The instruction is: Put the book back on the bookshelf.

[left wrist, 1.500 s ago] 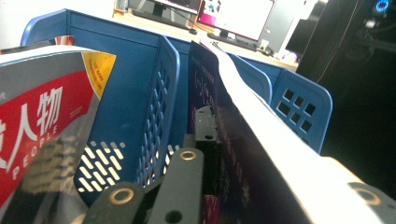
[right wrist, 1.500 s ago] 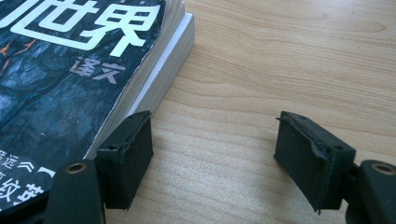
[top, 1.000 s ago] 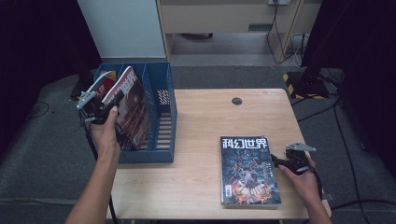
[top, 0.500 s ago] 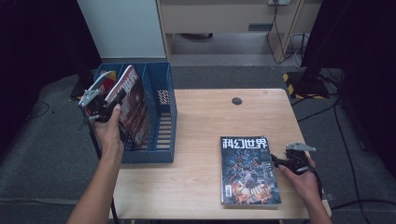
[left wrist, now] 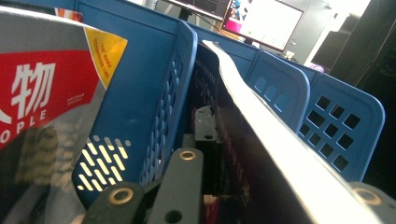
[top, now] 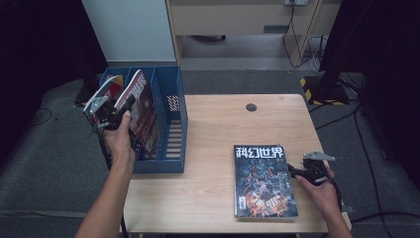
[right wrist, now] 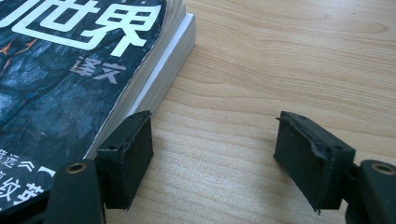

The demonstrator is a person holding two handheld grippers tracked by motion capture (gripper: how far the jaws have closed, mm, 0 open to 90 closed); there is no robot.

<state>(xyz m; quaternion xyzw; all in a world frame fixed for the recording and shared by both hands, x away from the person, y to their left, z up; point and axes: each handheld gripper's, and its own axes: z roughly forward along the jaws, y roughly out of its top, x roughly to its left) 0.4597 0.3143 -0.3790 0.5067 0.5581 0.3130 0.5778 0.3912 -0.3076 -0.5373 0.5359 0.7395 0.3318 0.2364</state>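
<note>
A blue file holder with three slots stands at the table's left edge. My left gripper is shut on a dark, red-tinted magazine that stands tilted in the middle slot. In the left gripper view the jaws clamp that magazine beside a blue divider. A red-and-grey magazine leans in the slot to the left. A dark magazine lies flat at the front right. My right gripper rests at its right edge, open over bare wood, one jaw beside the magazine.
The wooden table has a small dark round hole near its far edge. A white cabinet stands behind the file holder. A yellow-and-black striped base sits on the floor at the back right.
My left hand has shifted slightly to the right with the magazine in its grip. The right gripper and the flat magazine have not moved.
</note>
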